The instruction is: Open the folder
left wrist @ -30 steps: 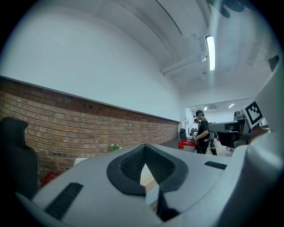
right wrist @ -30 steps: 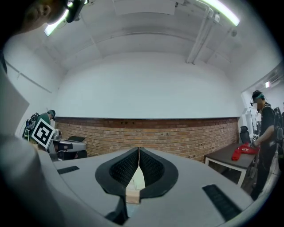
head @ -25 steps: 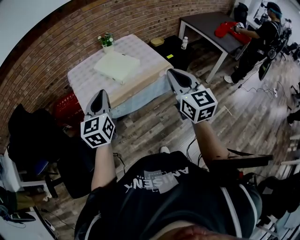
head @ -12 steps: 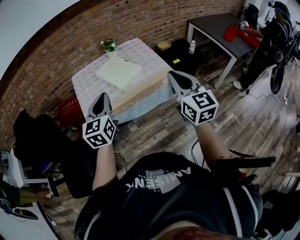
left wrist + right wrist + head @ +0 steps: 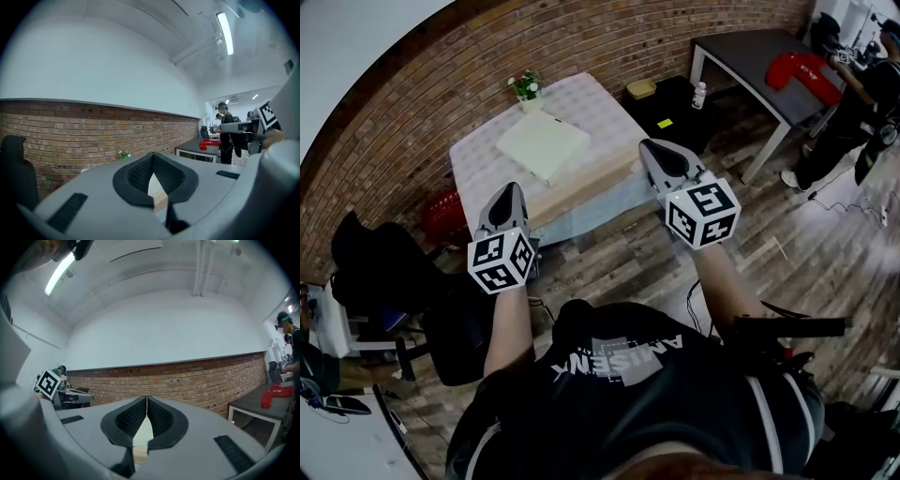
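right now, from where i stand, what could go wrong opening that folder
1. The left gripper and right gripper are both shut and empty, so they must open before pinching the cover.
2. The folder lies flat on the tablecloth, so the jaws may catch cloth instead.
3. The potted plant stands near the folder's far corner, and a swinging cover might tip it.

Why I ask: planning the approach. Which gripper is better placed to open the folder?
Left, by a little. The left gripper appears nearer the cream folder on the table; the right gripper is off the table's right corner. Both are shut, empty and short of it.
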Demonstrator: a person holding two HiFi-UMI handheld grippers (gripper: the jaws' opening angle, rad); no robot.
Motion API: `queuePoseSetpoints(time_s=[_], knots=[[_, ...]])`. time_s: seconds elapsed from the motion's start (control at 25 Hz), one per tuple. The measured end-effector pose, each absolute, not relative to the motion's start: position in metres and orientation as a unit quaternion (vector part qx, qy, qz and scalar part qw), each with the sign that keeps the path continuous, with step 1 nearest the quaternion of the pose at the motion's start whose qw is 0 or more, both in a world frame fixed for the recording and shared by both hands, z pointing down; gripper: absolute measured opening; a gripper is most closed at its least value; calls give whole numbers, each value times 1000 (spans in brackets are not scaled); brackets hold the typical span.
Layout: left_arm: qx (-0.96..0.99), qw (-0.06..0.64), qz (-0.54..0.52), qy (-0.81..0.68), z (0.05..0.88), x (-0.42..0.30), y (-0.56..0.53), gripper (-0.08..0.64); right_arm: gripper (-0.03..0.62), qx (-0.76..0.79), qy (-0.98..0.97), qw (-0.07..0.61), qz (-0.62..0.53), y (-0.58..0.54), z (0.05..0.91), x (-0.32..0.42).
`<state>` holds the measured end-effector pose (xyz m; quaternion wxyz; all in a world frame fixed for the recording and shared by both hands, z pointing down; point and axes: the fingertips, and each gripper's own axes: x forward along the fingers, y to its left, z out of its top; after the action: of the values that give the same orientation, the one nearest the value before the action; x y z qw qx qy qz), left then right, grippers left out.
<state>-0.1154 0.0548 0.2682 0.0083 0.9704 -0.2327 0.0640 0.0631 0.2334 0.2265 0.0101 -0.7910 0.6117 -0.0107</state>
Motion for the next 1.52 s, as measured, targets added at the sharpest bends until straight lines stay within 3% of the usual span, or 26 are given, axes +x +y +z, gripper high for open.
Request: queuePoseSetpoints(time_s=[1.52], knots=[[979, 55, 81, -178, 331, 23, -206, 12, 41, -799, 596, -44, -62, -49, 259, 185]])
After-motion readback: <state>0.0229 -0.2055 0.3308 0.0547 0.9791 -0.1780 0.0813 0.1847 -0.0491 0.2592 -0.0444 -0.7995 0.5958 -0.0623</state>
